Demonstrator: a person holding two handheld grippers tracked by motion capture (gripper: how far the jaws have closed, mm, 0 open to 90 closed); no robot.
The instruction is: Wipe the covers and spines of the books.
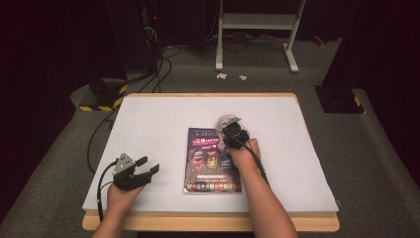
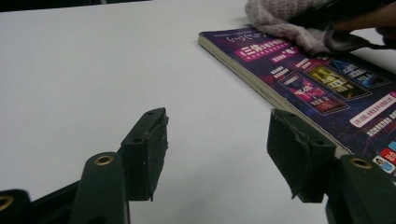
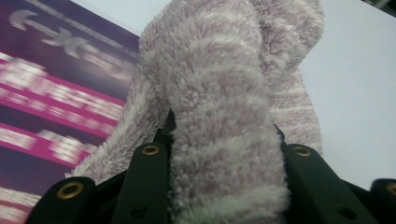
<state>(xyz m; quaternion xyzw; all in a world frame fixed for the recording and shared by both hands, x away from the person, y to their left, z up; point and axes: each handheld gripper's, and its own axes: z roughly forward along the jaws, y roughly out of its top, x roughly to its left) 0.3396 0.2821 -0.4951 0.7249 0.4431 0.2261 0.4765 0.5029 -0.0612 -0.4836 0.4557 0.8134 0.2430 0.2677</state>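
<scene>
A purple-covered book point(image 1: 211, 159) lies flat in the middle of the white table point(image 1: 163, 119). My right gripper point(image 1: 233, 131) is shut on a fluffy pale lilac cloth point(image 3: 224, 93), pressed against the book's far right corner. The cloth point(image 1: 225, 121) bunches just beyond the gripper, and in the left gripper view it point(image 2: 280, 21) rests on the book point(image 2: 317, 79). My left gripper point(image 1: 144, 167) stands open near the table's front left, its two jaws apart with nothing between them point(image 2: 217, 154), a short way left of the book's spine.
The table's wooden front edge point(image 1: 208, 221) runs just below the book. Black cables point(image 1: 99, 139) trail off the table's left side to the floor. A white metal stand point(image 1: 257, 29) and dark equipment sit on the floor beyond the table.
</scene>
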